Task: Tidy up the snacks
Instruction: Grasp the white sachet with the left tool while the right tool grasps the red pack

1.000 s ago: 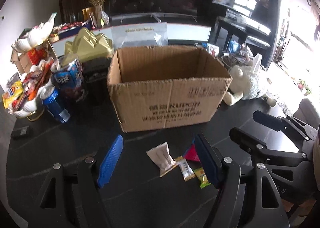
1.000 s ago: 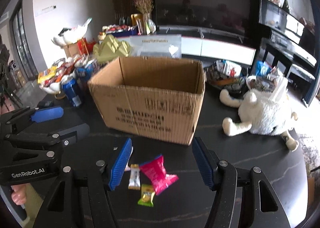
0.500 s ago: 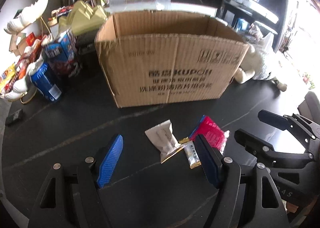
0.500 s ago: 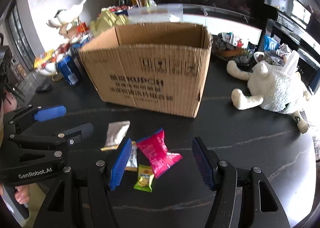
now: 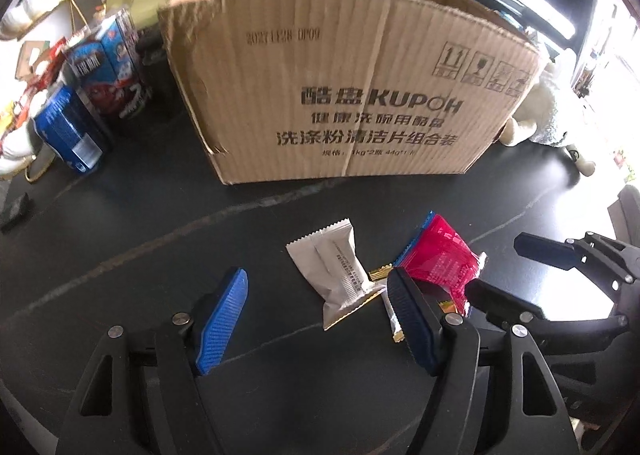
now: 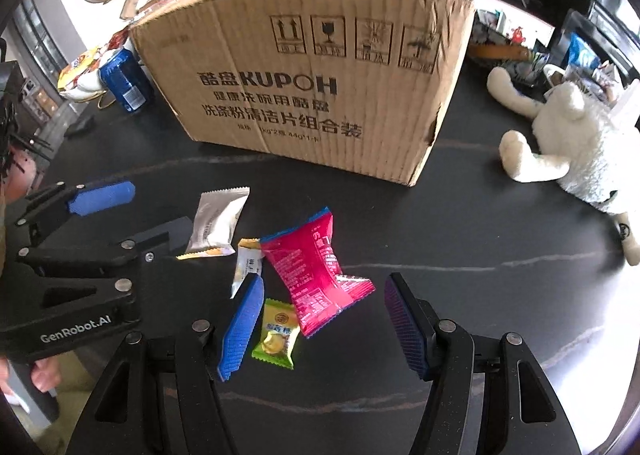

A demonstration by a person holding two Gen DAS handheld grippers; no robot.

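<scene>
My left gripper [image 5: 318,315] hangs low over the dark tabletop [image 5: 140,223] with its blue fingers [image 5: 222,319] spread wide and gripping nothing. The silver-white packet [image 5: 334,267] lies flat in the gap between them, nearer the right-hand finger, its gold-edged end pointing back toward me. A small white and gold bar [image 5: 390,315] pokes out from under that packet, partly hidden behind my finger.

My right gripper [image 6: 320,319] is likewise spread apart and empty. The pink packet [image 6: 316,275] lies between its fingers [image 6: 242,329], crumpled at one end and tilted, touching neither pad as far as I can see. The little green and yellow candy [image 6: 277,335] sits just beside the left-hand finger, its top edge tucked against the pink packet. In that view my left gripper [image 6: 132,211] reaches in from the side, one finger lying over the edge of the silver-white packet [image 6: 216,221].

The cardboard box [image 6: 320,79] stands upright beyond the snacks, open at the top, well apart from them. A blue can [image 6: 126,81] stands near its left corner and a white plush toy [image 6: 576,147] sprawls to its right
</scene>
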